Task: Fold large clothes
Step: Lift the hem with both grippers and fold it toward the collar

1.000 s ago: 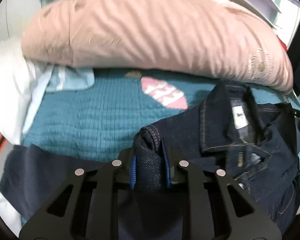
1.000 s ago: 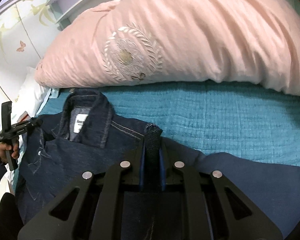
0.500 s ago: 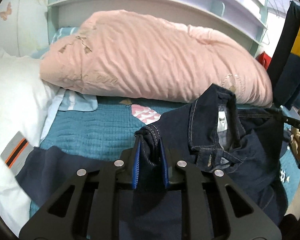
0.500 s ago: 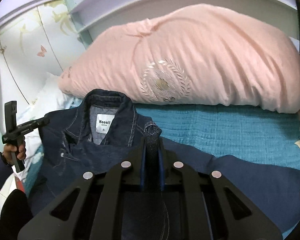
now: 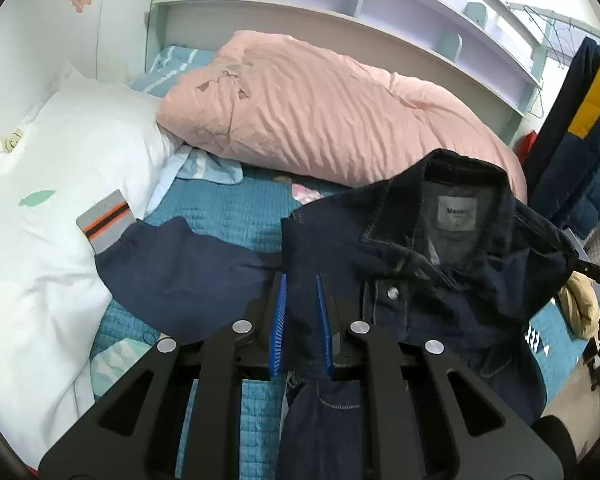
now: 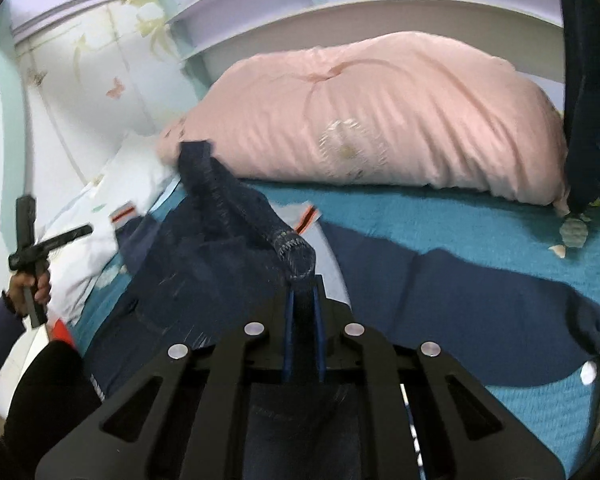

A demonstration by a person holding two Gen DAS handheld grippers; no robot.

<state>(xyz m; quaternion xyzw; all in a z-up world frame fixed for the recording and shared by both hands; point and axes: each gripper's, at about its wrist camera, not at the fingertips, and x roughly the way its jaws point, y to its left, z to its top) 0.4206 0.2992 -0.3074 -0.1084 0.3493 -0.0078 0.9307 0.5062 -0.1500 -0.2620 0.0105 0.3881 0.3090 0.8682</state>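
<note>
A dark denim jacket (image 5: 440, 280) hangs off the teal bed (image 5: 228, 216), stretched between both grippers, with its collar and white label facing the left wrist view. My left gripper (image 5: 300, 316) is shut on a thick fold at one shoulder. In its own view, my right gripper (image 6: 302, 312) is shut on the fold at the other shoulder, and the denim jacket (image 6: 204, 256) runs away to the left. A navy sleeve (image 5: 172, 276) with a grey and orange cuff trails onto the white pillow (image 5: 60, 184). More navy cloth (image 6: 460, 296) lies flat on the bed below.
A big pink duvet (image 5: 320, 112) fills the back of the bed under a lilac shelf headboard (image 5: 340, 12). Dark clothes (image 5: 580, 152) hang at the right. A person's hand (image 6: 30, 284) with the other tool shows at the left edge of the right wrist view.
Both grippers have risen and drawn back from the duvet, lifting the jacket off the bed. Its collar now stands up, and the headboard shelves have come into view.
</note>
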